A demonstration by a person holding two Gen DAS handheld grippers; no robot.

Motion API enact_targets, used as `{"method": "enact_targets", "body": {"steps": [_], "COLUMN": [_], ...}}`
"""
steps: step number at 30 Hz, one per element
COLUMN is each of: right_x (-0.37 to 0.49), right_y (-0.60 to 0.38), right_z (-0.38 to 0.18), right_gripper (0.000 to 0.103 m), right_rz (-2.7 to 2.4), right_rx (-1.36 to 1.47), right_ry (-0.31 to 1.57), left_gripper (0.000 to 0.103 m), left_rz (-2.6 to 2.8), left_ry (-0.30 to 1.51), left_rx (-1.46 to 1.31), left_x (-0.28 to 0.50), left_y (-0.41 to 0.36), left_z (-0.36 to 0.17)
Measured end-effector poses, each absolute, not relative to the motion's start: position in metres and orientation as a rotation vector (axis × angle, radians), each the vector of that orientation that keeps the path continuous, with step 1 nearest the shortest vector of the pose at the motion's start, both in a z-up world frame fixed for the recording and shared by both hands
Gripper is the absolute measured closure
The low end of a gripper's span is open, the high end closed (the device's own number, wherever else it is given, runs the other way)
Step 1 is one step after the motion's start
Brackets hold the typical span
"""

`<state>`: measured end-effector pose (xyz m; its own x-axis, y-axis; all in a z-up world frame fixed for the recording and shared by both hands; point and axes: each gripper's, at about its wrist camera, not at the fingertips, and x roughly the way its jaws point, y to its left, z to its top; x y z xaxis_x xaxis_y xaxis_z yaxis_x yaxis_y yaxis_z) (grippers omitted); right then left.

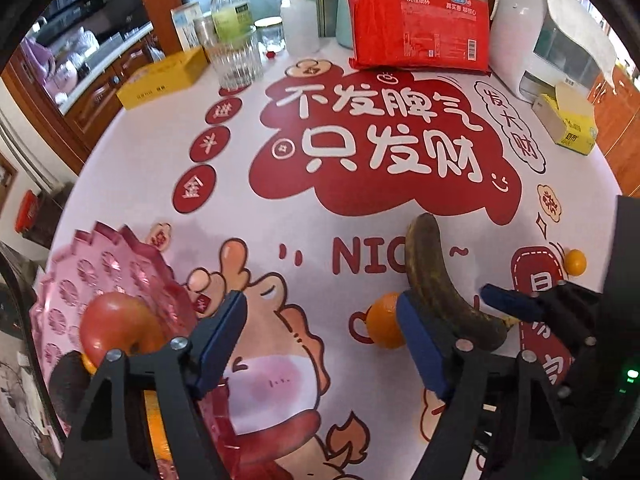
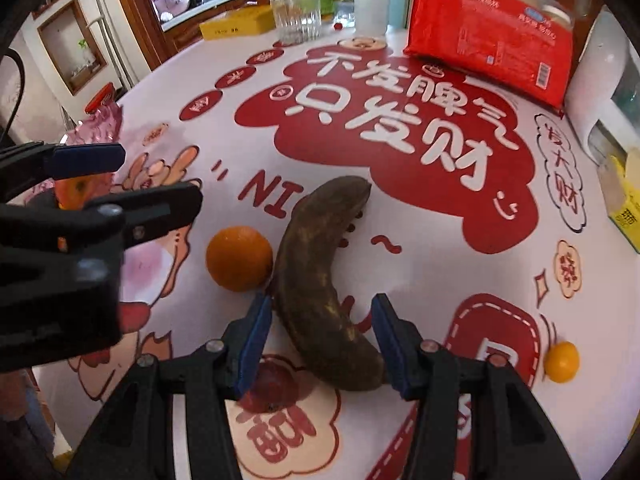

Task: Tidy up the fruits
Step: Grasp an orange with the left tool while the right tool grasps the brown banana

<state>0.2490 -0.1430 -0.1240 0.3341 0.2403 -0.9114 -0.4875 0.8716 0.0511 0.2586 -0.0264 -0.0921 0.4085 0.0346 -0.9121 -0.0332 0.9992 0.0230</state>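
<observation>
While the right gripper (image 2: pixel 322 338) sits spread around the near end of the banana (image 2: pixel 320 280), pads not clamped, the banana lies on the table (image 2: pixel 440 272) touching an orange (image 2: pixel 239 258). Left gripper (image 1: pixel 320 336) hangs wide apart, empty, beside the pink tray (image 1: pixel 120 268) holding an apple (image 1: pixel 116 326).

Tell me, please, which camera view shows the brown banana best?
The right wrist view: the whole banana lies between the open right tongs. The left wrist view shows it partly hidden behind a tong finger.
</observation>
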Motion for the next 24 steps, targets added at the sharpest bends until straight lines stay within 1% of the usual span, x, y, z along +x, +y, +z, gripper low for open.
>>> {"method": "enact_targets", "body": {"steps": [3,6,7,8,12,19,24], "right_x": [0.254,0.259,0.259,0.259,0.256,0.248,0.243], "right_y": [-0.142,-0.141,-0.14,-0.14,-0.142,-0.174,-0.191], "right_z": [-0.132,-0.135,-0.135,-0.135,-0.134,-0.129,-0.129], "right_gripper": [0.052,0.055,0.057,0.063,0.067,0.069,0.069], "right_rz": [0.495,0.51,0.516,0.525,0.519,0.419,0.353], "right_rx": [-0.226,-0.201,-0.197,-0.192,-0.179,-0.108,-0.086], "right_ry": [1.145,1.132,1.12,1.115,1.089,1.07,1.067], "left_gripper": [0.029,0.029,0.029,0.029,0.029,0.029,0.035], "left_rz": [0.039,0.03,0.027,0.023,0.011,-0.007,0.002], "left_ry": [1.154,1.158,1.161,1.163,1.168,1.185,1.166], "left_rx": [-0.008,-0.022,-0.028,-0.032,-0.042,-0.066,-0.017], "left_x": [0.26,0.261,0.261,0.262,0.262,0.264,0.26], "left_y": [-0.026,-0.028,-0.028,-0.029,-0.035,-0.043,-0.055], "left_z": [-0.096,-0.099,-0.101,-0.102,-0.105,-0.118,-0.126]}}
